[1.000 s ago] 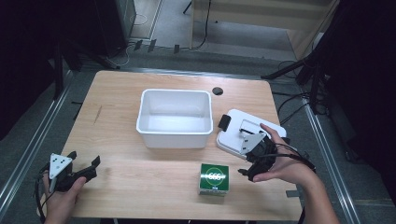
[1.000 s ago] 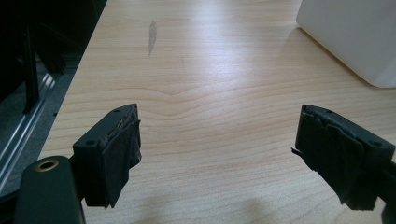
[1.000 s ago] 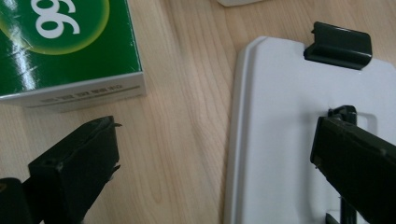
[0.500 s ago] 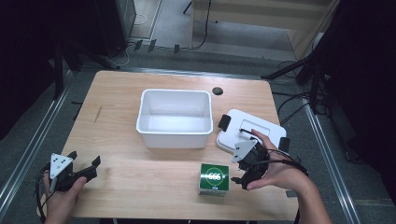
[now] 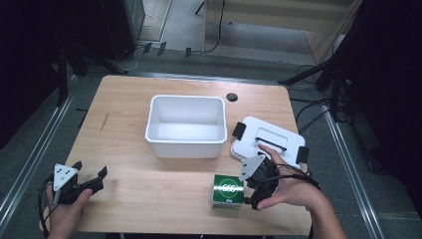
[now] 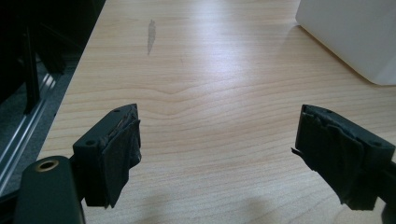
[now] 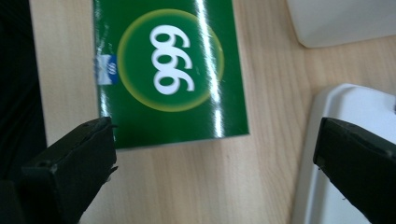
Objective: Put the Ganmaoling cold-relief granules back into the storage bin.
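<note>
A green box (image 5: pixel 228 190) marked 999 lies flat on the wooden table (image 5: pixel 124 109), near the front edge. My right gripper (image 5: pixel 247 191) is just right of the box and points at it. In the right gripper view the green box (image 7: pixel 170 70) lies straight ahead, and the right gripper (image 7: pixel 217 140) stands open with the box's near edge between the jaws, which touch nothing. At the front left corner my left gripper (image 5: pixel 90 169) is open. In the left gripper view the left gripper (image 6: pixel 222 126) has bare wood between its jaws.
A white bin (image 5: pixel 185 125) stands empty at the table's middle; its corner (image 6: pixel 355 37) is ahead of the left gripper. A white lid (image 5: pixel 268 139) with black clips lies flat right of the bin, and the lid's edge (image 7: pixel 345 121) is close beside the right gripper.
The right hand and gripper have moved from over the lid down and left to the green box. The left gripper has stayed still.
</note>
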Motion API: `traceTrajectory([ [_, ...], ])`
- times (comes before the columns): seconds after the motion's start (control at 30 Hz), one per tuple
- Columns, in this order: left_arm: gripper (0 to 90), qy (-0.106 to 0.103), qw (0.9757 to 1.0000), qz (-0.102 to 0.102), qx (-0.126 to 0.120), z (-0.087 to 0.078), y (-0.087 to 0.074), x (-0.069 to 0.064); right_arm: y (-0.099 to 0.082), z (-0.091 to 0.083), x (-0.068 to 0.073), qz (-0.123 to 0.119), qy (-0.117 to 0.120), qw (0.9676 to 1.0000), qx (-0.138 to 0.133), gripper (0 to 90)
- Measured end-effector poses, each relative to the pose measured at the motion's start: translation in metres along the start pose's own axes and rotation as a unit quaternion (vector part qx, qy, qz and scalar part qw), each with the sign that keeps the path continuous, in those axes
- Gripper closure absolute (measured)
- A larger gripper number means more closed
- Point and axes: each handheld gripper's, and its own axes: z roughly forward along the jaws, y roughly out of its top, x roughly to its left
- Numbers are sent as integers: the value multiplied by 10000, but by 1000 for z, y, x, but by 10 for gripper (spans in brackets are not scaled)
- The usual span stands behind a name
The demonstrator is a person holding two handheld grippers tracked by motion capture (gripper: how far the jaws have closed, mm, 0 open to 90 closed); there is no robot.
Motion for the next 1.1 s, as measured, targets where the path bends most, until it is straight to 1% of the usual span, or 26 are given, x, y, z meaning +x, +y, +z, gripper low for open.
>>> traceTrajectory([
  [0.13, 148, 0, 10000, 5, 3, 0, 0, 0, 3, 4, 4, -90, 58, 9999, 3, 0],
  [0.2, 147, 0, 10000, 5, 3, 0, 0, 0, 4, 4, 5, -104, 102, 9999, -36, 0],
  [0.27, 147, -2, 10000, 7, 2, 0, 0, 0, 5, 6, 6, -79, 158, 9998, 20, 0],
  [0.33, 148, -5, 10000, 7, 1, 0, 0, 0, 6, 8, 6, -125, 205, 9997, 39, 0],
  [0.63, 148, -10, 10000, 9, 0, 0, 0, 0, 11, 18, 9, -147, 349, 9993, 70, 0],
  [0.73, 147, -8, 10000, 15, 3, 0, 0, 0, 13, 22, 9, -202, 399, 9990, 92, 0],
  [0.8, 148, -8, 10000, 16, 2, 0, 0, 0, 14, 25, 9, -218, 423, 9988, 100, 0],
  [0.9, 147, -10, 10000, 11, -2, 0, 0, 0, 14, 29, 10, -181, 434, 9988, 166, 0],
  [0.97, 148, -12, 10000, 13, -1, 0, 0, 0, 14, 31, 9, -217, 428, 9987, 171, 0],
  [1.1, 148, -13, 10000, 22, 4, 0, 0, 0, 14, 34, 11, -224, 440, 9984, 286, 3],
])
